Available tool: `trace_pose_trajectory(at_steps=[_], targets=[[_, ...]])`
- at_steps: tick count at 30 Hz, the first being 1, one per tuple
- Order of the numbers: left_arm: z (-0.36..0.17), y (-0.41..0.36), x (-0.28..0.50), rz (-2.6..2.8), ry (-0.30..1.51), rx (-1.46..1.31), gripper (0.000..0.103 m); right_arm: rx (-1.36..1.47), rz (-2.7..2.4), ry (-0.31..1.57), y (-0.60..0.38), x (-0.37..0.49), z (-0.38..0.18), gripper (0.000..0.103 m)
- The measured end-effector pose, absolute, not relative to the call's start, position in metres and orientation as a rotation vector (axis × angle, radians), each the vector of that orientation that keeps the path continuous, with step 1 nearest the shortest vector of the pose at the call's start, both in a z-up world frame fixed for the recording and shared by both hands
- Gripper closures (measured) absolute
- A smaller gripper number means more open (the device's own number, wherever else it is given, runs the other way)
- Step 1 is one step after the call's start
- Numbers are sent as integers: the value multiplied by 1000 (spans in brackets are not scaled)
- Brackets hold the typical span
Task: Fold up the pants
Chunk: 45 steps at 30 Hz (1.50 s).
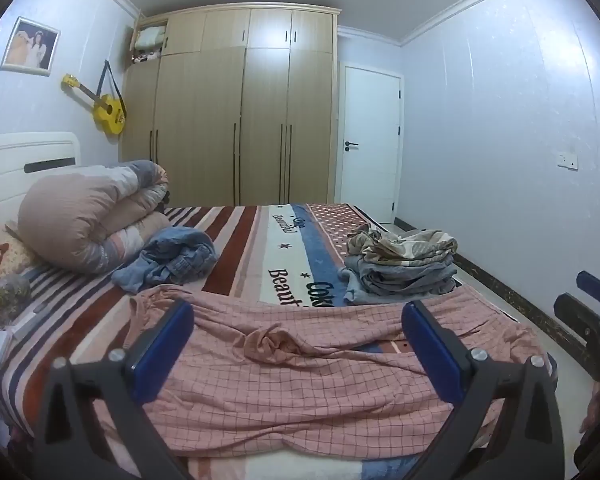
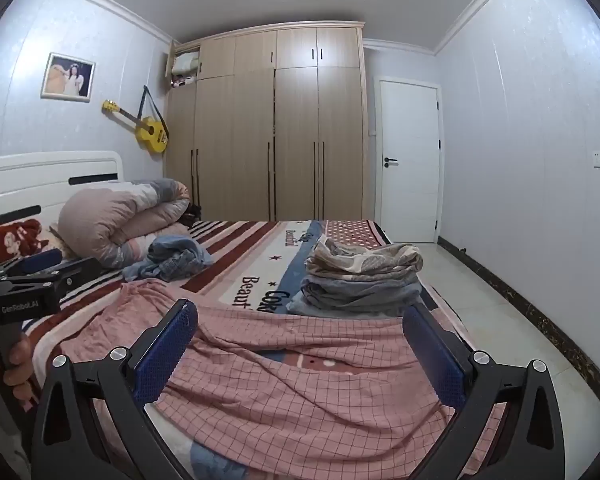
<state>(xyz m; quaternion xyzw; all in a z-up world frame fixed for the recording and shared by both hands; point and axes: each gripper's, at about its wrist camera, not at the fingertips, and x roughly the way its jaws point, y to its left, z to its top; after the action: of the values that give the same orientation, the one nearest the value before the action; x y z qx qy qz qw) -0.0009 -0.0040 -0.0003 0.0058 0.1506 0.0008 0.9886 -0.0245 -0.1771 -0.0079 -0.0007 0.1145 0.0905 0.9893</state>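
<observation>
Pink checked pants (image 1: 308, 376) lie spread and wrinkled across the near part of the striped bed (image 1: 236, 240), also in the right wrist view as pink pants (image 2: 300, 384). My left gripper (image 1: 298, 312) hovers over them, open wide, blue pads apart with nothing between. My right gripper (image 2: 298, 316) is likewise open above the pants' right half. The right gripper (image 1: 592, 312) shows at the right edge of the left wrist view; the left gripper (image 2: 40, 268) shows at the left edge of the right wrist view, held by a hand (image 2: 16, 356).
A stack of folded clothes (image 1: 404, 268) sits at the bed's right side. A crumpled blue garment (image 1: 172, 260) and a rolled quilt (image 1: 88, 216) lie at the left. Wardrobe (image 1: 236, 112), white door (image 1: 370, 140) and tiled floor (image 2: 500, 320) lie beyond.
</observation>
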Motion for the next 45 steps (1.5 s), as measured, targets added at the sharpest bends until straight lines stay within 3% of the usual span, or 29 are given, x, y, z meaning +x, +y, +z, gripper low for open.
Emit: trace_pose_trajectory(at_steps=[45], targets=[[-7, 16, -8, 29, 296, -31, 1, -11, 180, 217, -170, -32, -12, 1]])
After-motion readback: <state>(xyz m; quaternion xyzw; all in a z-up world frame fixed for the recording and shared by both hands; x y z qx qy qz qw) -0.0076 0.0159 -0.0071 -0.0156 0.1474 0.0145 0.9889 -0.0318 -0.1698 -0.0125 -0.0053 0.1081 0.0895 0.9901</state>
